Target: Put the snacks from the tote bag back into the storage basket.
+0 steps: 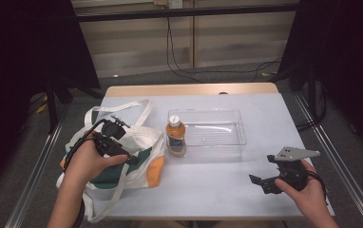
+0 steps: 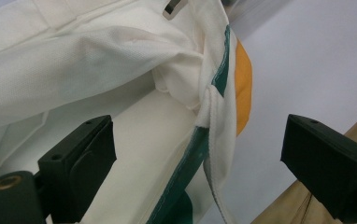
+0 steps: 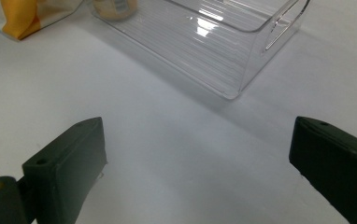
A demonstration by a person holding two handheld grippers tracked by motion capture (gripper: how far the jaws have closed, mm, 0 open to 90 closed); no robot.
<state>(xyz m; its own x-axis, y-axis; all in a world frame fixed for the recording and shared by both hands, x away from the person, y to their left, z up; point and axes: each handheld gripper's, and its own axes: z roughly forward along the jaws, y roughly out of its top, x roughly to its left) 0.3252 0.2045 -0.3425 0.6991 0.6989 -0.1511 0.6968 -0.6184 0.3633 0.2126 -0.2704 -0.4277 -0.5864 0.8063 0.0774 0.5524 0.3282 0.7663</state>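
A white tote bag [image 1: 141,142] with green and orange patches lies at the table's left. My left gripper [image 1: 127,140] hovers over it, open. In the left gripper view the bag's rim [image 2: 211,112] hangs between the wide-apart jaws of the left gripper [image 2: 200,163], and neither pad touches the cloth. A bottle of orange drink [image 1: 175,135] with a white cap stands at the left end of a clear plastic bin [image 1: 217,142]; whether it is inside the bin I cannot tell. My right gripper [image 1: 261,170] is open over bare table at the front right, with nothing between the jaws of the right gripper [image 3: 197,163].
The clear bin [image 3: 223,51] lies a short way ahead of the right gripper. The table [image 1: 208,185] has a light grey top. The bag's long straps [image 1: 122,107] trail toward the back and over the front edge. Metal rails run along both sides.
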